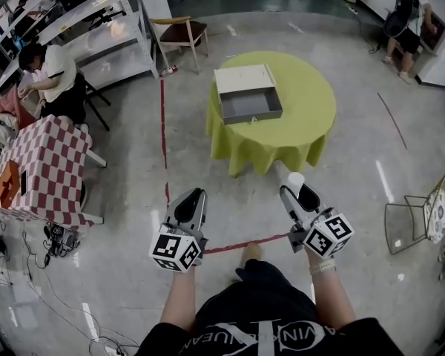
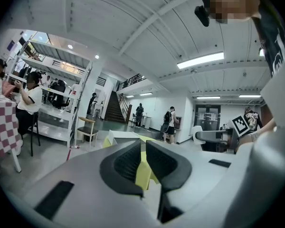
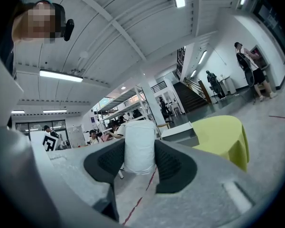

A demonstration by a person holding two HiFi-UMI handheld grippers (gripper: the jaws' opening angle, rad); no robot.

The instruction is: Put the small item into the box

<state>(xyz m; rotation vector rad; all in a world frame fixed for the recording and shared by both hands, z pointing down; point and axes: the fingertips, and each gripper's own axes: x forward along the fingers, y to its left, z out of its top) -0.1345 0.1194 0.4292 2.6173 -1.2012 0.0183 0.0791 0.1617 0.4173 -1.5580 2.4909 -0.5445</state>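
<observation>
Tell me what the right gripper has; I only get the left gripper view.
Observer: The right gripper is shut on a small white item.
Operator: Is the box open?
Observer: Yes. In the head view the box lies open on the table, and its grey inside is bare.
Operator: Are we at the table yet?
Observer: Not quite. The person's shoe is at the red floor line, with floor between that line and the table.
</observation>
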